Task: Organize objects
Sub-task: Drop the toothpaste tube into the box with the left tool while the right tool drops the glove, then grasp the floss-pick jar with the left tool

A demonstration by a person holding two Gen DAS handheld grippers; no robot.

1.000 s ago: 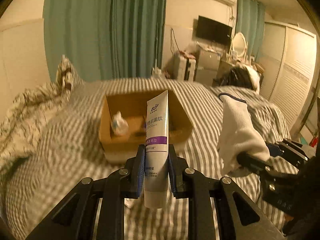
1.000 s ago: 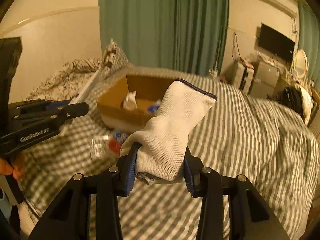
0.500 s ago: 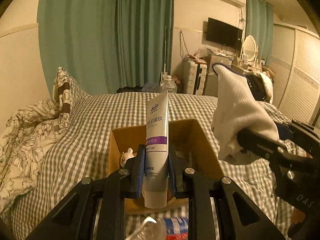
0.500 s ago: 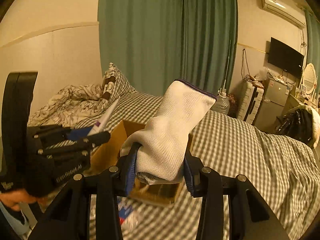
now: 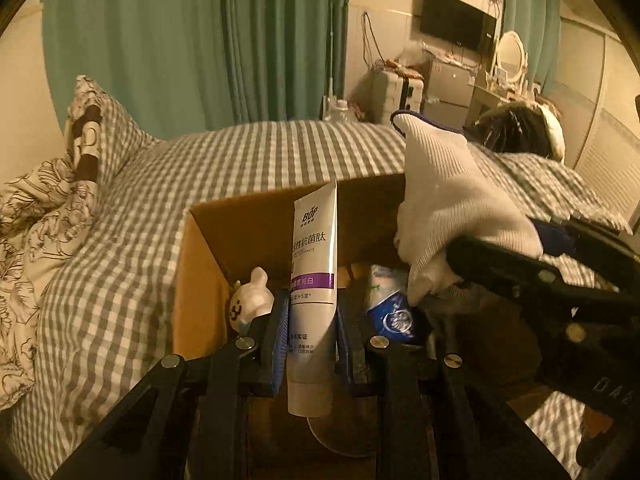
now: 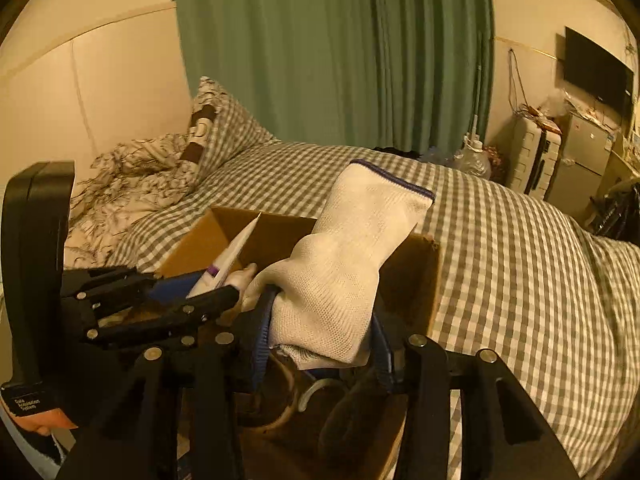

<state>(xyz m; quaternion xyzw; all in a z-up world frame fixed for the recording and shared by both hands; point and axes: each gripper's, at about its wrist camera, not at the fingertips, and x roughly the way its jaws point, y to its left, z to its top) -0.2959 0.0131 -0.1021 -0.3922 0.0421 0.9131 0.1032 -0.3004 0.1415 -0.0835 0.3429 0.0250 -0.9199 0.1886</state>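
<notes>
- Left gripper [image 5: 312, 332] clamped on a white toothpaste tube [image 5: 314, 280], tube upright betw. the blue pads, crimped end up, purple band just above the pads.
- Right gripper [image 6: 320, 344] clamped on a white knit glove [image 6: 344, 264]; dark-trimmed cuff points up and away, crumpled lower part sits betw. the pads.
- Cardboard box [image 5: 200, 280] = landmark: open-topped, on the grey checked bedcover [image 5: 120, 280].
- Both grippers over the box opening; tube w/ its lower end inside the box walls, glove over the box's right side, near the far wall.
- Inside box: small white animal figure [image 5: 250, 300] at left wall, blue-and-white packet [image 5: 390, 312] toward the right, just under the glove.
- Left of box: checked pillow [image 5: 112, 136] and floral duvet [image 5: 28, 216], well apart from it.
- Behind box, beyond the bed: green curtain [image 6: 340, 48].
</notes>
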